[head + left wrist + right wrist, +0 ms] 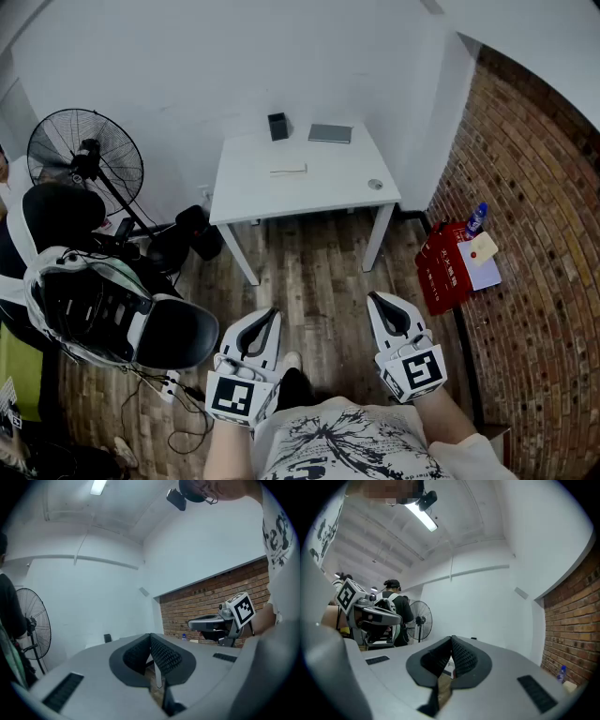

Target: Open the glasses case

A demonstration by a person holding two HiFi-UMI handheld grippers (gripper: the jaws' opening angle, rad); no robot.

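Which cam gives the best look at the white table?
Head view: it shows the whole white table from above, top and legs, with a dark box near its back edge. Both gripper views look level toward it, and the shut jaws in front hide most of it; only slivers show.

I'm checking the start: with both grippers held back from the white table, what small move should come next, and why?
Probably step toward the table: the left gripper and right gripper, both shut and empty, are well short of everything on it.
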